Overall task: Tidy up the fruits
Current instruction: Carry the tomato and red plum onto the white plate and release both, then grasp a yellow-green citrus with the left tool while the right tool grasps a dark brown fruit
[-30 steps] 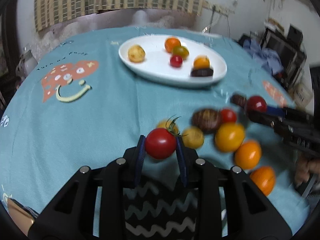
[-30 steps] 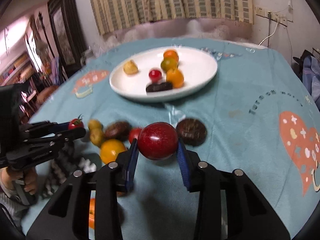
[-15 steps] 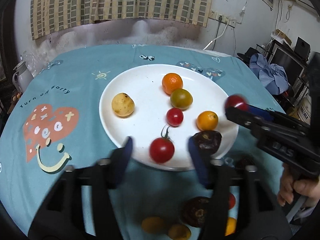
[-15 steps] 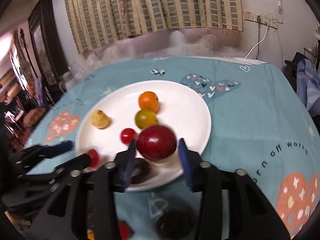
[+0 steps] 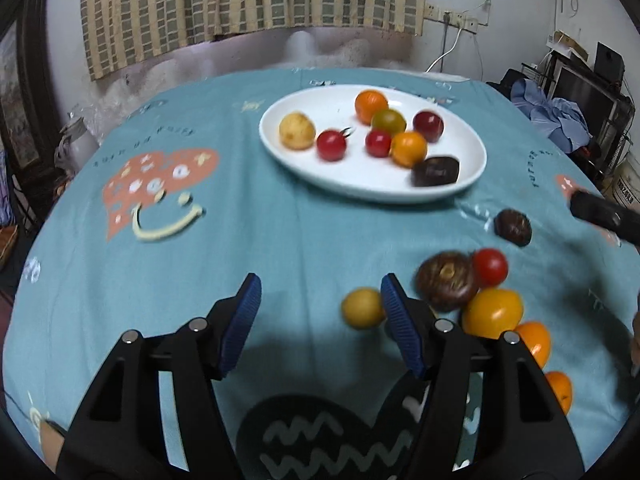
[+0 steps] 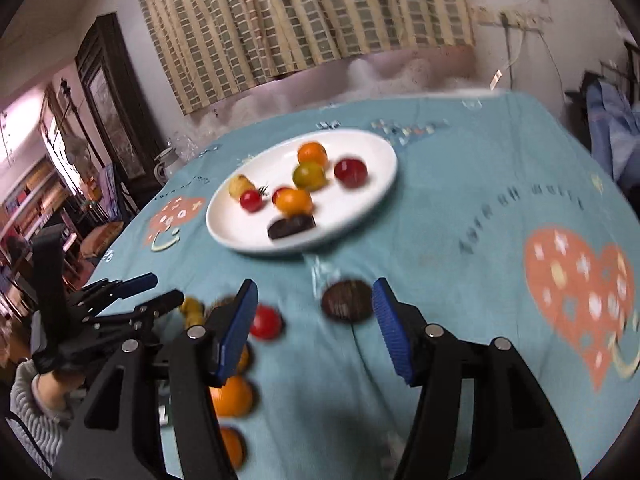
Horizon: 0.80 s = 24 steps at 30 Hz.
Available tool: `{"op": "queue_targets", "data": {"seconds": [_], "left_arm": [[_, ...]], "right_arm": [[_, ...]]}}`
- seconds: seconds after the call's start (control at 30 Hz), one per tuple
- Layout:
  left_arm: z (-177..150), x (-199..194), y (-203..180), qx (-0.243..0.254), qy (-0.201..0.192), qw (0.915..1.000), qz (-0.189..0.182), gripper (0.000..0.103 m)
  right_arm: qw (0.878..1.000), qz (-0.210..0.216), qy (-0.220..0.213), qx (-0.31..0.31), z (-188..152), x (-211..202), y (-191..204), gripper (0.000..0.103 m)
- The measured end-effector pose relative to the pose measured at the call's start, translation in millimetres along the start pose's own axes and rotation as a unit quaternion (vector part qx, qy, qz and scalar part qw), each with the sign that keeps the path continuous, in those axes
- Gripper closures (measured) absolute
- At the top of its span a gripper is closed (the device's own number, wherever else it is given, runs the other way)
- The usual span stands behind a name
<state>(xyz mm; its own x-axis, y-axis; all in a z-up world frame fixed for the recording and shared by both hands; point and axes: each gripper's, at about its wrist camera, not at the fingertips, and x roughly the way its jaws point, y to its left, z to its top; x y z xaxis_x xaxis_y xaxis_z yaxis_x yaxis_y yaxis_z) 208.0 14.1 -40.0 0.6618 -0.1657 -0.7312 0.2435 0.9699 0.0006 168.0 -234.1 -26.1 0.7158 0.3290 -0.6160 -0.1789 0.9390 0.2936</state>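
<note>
A white oval plate holds several fruits, among them a red tomato with a stem and a dark red plum. My left gripper is open and empty above the cloth, near a small yellow fruit and a pile of loose fruits. My right gripper is open and empty, with a dark brown fruit and a red tomato lying between its fingers on the table. The left gripper also shows in the right wrist view.
The round table has a teal cloth with heart prints. Orange fruits lie by the near left edge. The right gripper's tip shows at the right. A dark brown fruit lies alone near the plate.
Both grippers let go of their fruit on the plate, the tomato from the left and the plum from the right, then pulled back toward the loose fruits and stand open.
</note>
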Motion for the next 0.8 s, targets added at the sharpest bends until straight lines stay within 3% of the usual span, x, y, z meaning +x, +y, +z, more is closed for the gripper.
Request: {"op": "queue_targets", "data": {"seconds": [0.13,0.3,0.53,0.63,0.8], "left_arm": [[-2.9,2.4,-1.4,0.006,-0.003,0.9999,0.007,0.039],[-2.0,9.7,-1.9,0.005,0.002,0.9995,-0.030,0.039],[-10.2,3.0,7.7,0.006,0.013,0.9996,-0.026,0.037],[-17.0,-10.1,15.7,0.003,0.002,1.0000,-0.008,0.038],[-23.2,-11.7,10.9,0.016,0.003,0.9997,-0.017,0.039]], "right_arm": [[1.000,-0.005,0.012,0.017,-7.5,2.9,-11.3,0.043],[1.000,-0.003,0.025,0.013,-8.5,9.8,-9.7,0.043],[1.000,-0.012,0.020,0.005,-7.2,8.1,-10.9,0.043],[1.000,-0.021,0.014,0.004,-6.9,5.9,-12.9,0.043],[1.000,-0.020,0.017,0.004,-7.8,7.9,-13.2,0.043]]}}
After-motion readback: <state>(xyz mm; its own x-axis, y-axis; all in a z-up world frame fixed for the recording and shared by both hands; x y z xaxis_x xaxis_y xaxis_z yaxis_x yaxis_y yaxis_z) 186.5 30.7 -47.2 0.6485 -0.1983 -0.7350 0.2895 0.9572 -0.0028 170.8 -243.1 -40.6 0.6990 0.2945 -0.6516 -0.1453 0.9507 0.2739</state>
